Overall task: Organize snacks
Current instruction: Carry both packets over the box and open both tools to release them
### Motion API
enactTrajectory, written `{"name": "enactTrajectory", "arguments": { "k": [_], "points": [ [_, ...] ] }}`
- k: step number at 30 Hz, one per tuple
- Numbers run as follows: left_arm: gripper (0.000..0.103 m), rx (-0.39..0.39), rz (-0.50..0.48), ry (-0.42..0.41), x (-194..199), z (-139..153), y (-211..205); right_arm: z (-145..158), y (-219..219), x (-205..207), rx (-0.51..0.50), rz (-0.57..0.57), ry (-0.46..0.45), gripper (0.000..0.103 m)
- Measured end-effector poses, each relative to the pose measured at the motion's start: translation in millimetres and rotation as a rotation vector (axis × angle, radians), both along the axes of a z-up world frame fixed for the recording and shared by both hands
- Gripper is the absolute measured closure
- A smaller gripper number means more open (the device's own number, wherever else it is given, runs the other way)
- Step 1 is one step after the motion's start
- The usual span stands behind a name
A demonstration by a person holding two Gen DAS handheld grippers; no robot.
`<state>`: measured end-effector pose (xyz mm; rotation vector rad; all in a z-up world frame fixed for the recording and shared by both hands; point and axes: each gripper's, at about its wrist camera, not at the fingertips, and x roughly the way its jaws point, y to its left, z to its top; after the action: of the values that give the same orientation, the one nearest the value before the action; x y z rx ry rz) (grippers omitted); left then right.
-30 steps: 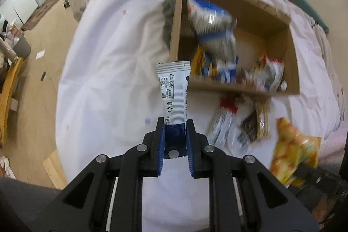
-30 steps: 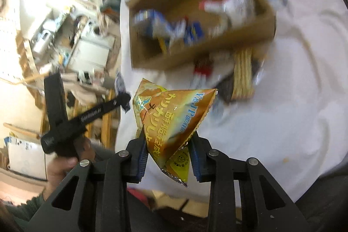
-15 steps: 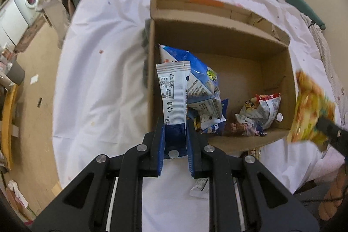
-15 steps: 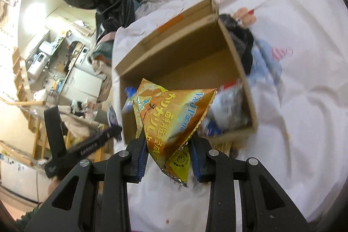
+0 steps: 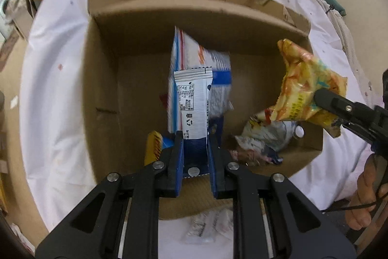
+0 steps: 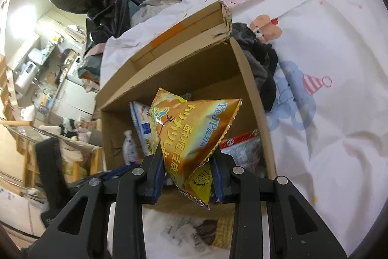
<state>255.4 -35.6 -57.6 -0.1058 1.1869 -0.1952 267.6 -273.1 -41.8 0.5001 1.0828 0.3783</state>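
Over the open cardboard box [image 5: 104,79], a white packet [image 5: 192,103] is clamped tight in the left gripper [image 5: 195,152] and an orange bag [image 6: 191,137] is pinched in the part-closed right gripper [image 6: 188,176], both apparently poised for dropping in.

White printed bedsheet [image 6: 327,45] (cluttered kitchen [image 6: 43,69] beyond).

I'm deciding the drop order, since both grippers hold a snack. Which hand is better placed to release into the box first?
Left, probably. The left gripper holds its white packet steeply downward over the middle of the cardboard box. The right gripper holds the orange bag nearer the box's right wall.
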Motion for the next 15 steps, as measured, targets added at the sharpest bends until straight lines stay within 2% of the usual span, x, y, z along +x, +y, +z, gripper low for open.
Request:
{"name": "enactTrajectory", "arguments": {
  "k": [2,5,15],
  "points": [
    [0.088,0.033,0.011,-0.033,-1,5,2,-1,3,5,-0.026,-0.002,-0.008,0.068],
    [0.088,0.051,0.051,-0.031,3,5,11,-6,8,10,-0.039,0.003,0.001,0.068],
    [0.088,0.036,0.093,-0.036,4,4,20,-5,31,13,-0.069,0.042,-0.054,0.065]
  ]
}}
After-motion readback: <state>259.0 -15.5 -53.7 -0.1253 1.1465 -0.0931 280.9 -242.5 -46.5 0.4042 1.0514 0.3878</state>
